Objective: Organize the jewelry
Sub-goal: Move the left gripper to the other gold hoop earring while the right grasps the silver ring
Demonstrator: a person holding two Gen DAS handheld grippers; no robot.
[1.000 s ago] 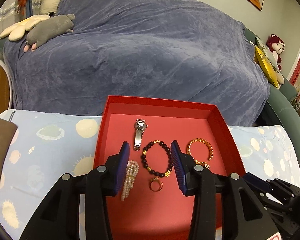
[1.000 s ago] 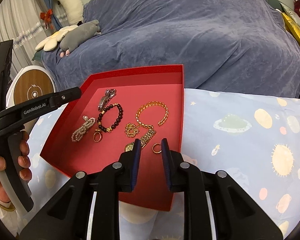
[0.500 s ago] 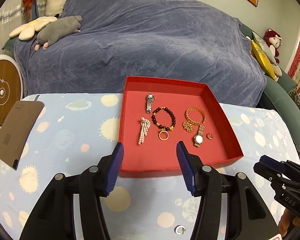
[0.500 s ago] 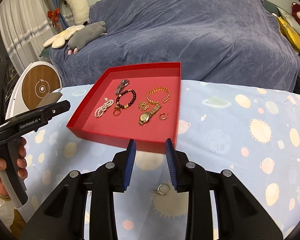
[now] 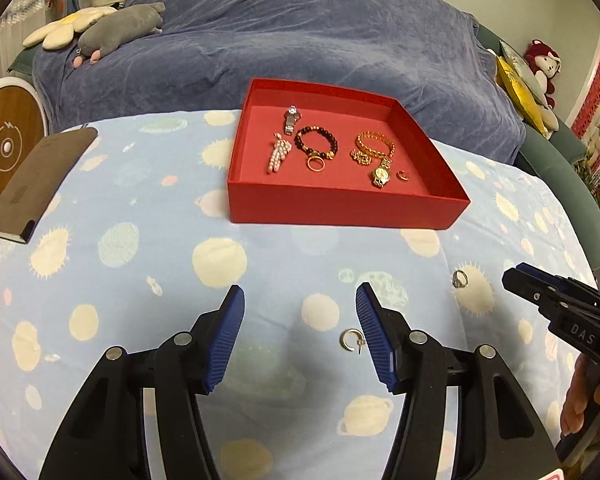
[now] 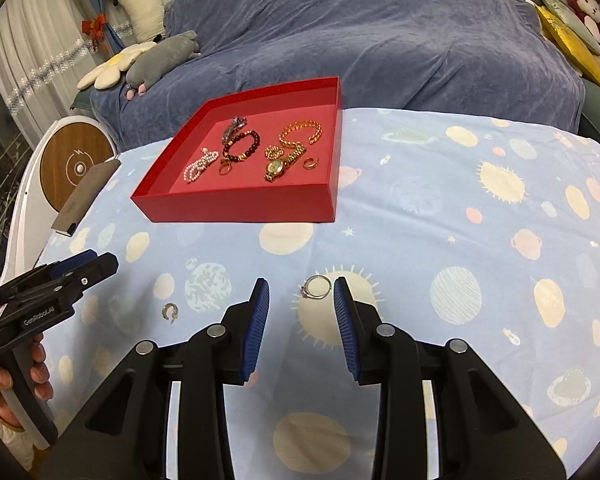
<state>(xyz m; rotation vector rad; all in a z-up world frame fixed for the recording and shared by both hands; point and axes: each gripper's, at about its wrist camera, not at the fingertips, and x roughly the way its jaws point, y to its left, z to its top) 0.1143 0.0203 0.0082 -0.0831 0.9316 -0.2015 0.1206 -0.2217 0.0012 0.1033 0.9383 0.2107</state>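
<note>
A red tray (image 5: 340, 208) (image 6: 236, 206) on the blue planet-print cloth holds a silver watch (image 5: 291, 119), a pearl piece (image 5: 277, 154), a dark bead bracelet (image 5: 316, 142), gold chains (image 5: 374, 146), a gold watch (image 5: 381, 174) and rings. A small hoop earring (image 5: 351, 340) (image 6: 170, 312) lies on the cloth just inside my left gripper's right finger. A silver ring (image 6: 317, 287) (image 5: 459, 279) lies between my right gripper's fingertips. My left gripper (image 5: 300, 300) and right gripper (image 6: 301, 288) are both open and empty.
A brown notebook (image 5: 40, 184) lies at the cloth's left edge. A round white-and-wood device (image 5: 8, 144) stands beyond it. A blue-covered sofa (image 5: 300, 40) with plush toys is behind the table.
Both grippers have pulled back from over the tray to the near part of the cloth. The earring and silver ring have come into view near the fingertips. The right gripper's jaws stand wider.
</note>
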